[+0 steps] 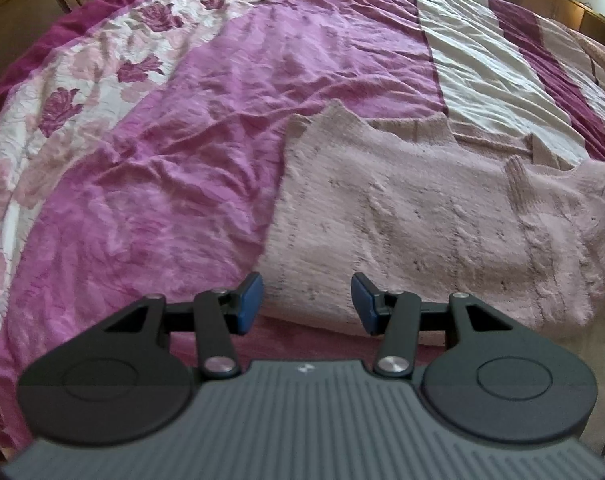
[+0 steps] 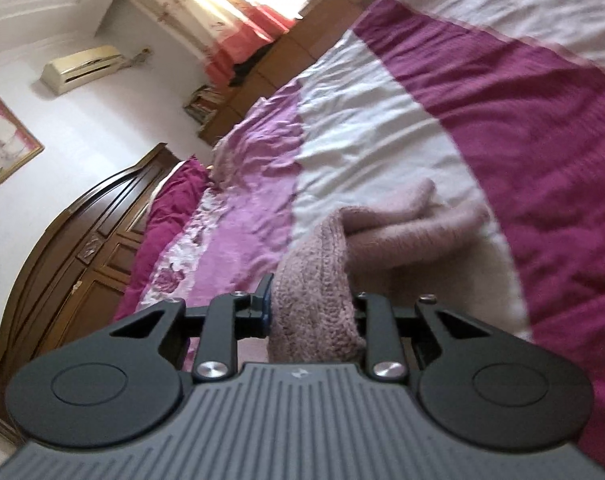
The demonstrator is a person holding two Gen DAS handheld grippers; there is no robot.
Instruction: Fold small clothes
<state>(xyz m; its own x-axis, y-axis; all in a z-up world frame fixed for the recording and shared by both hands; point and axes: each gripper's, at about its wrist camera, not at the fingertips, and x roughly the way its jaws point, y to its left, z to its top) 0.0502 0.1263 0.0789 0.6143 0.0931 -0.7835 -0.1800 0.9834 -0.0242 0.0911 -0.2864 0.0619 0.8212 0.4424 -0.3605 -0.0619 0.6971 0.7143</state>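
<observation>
Pink knitted sweater (image 2: 314, 280) pinched in right gripper (image 2: 312, 308), left gripper (image 1: 306, 304) parted, empty above it

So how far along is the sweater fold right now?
Early. The pink knit sweater mostly lies spread on the bedspread, with no finished fold visible. The right gripper has pinched one ribbed edge; the left gripper hangs open, empty. The folding remains.

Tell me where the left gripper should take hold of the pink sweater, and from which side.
Grip the sweater's near edge, coming in low from the near side. That hem lies flat on the bedspread just ahead of the open left gripper, while the right gripper already pinches another part.
</observation>
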